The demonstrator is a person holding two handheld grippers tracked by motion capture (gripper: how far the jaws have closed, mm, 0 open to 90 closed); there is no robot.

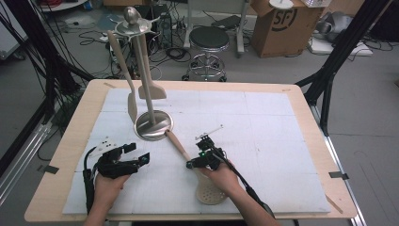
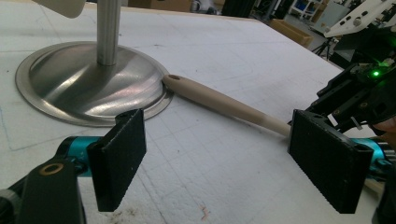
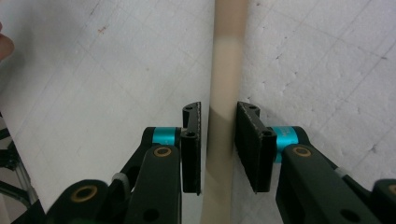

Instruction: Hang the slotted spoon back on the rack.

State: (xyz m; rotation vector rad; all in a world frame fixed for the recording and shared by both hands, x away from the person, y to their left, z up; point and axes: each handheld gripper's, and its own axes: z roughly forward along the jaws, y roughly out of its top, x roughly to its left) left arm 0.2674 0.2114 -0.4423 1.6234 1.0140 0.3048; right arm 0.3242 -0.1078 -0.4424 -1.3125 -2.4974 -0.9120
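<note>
Right claw [image 3: 218,147]: my jaws stand on both sides of the beige spoon handle [image 3: 223,116], very near it; a thin gap shows at each side, so I do not clamp it yet.
Left claw [image 2: 224,161]: wide open, nothing between my pads, low over the surface [image 1: 282,117].
Slotted spoon [image 1: 207,188]: it lies flat on the white surface, the round head near my right hand [image 1: 223,181], the handle end with a hole touching the metal base.
Stand [image 1: 154,125]: a steel pole on a round base, upright, with two beige spatulas [image 1: 133,101] hanging from its top.
Left hand [image 1: 110,183]: it rests beside the stand, apart from the spoon.
</note>
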